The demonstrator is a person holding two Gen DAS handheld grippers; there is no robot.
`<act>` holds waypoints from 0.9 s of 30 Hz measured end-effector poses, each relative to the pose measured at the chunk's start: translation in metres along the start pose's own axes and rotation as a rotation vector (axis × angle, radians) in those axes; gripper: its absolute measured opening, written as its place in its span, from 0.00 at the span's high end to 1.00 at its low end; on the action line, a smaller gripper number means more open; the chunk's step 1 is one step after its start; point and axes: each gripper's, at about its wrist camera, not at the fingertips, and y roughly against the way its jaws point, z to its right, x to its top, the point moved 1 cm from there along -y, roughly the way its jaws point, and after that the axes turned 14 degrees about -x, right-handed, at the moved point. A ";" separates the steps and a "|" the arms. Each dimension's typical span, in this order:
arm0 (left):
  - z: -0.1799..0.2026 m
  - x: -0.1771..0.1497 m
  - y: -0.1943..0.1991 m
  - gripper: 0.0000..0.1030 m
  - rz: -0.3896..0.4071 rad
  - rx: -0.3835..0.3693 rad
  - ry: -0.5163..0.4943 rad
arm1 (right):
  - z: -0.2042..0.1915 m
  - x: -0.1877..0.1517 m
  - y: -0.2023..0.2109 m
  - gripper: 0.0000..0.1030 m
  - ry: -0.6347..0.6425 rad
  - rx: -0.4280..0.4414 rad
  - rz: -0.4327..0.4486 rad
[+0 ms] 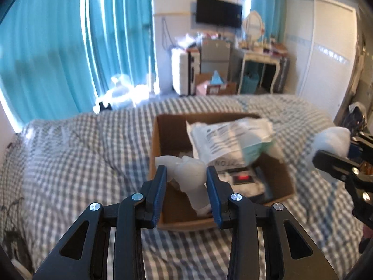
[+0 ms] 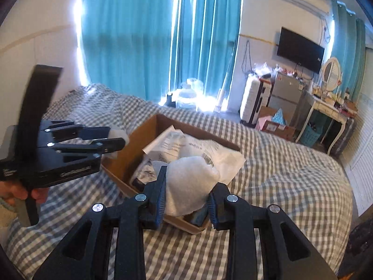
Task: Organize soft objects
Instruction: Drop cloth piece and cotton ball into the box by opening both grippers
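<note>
Across checked bedspread (image 1: 70, 158), cardboard box (image 1: 160, 140), teal curtains (image 1: 58, 46) behind

Daylight enters through the teal curtains (image 1: 77, 46), which glow blue; the gaps between panels blow out to white glare, also at the curtain foot by the bed (image 1: 70, 154). Room moderately bright, cool cast. Left wrist view is soft overall: motion blur on the checked bedding, the cardboard box (image 1: 167, 140) and the far furniture (print on the packet unreadable). Right wrist view sharper; the television (image 2: 300, 50) is crisp. Strong fisheye bending and dark corner vignetting in both views. Shadows soft, inside the box.
</note>
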 end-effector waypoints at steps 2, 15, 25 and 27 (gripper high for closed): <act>-0.006 -0.002 -0.021 0.67 -0.028 0.027 -0.011 | 0.001 -0.004 -0.015 0.72 0.000 0.004 -0.014; -0.017 0.006 -0.011 0.35 0.119 -0.011 -0.092 | 0.007 -0.011 -0.060 0.72 -0.022 0.015 -0.043; -0.020 -0.005 0.026 0.33 0.161 0.006 -0.069 | -0.007 -0.010 -0.076 0.57 0.036 -0.019 -0.127; -0.023 -0.009 0.028 0.33 0.169 0.021 -0.061 | -0.004 -0.012 -0.084 0.27 0.014 -0.039 -0.151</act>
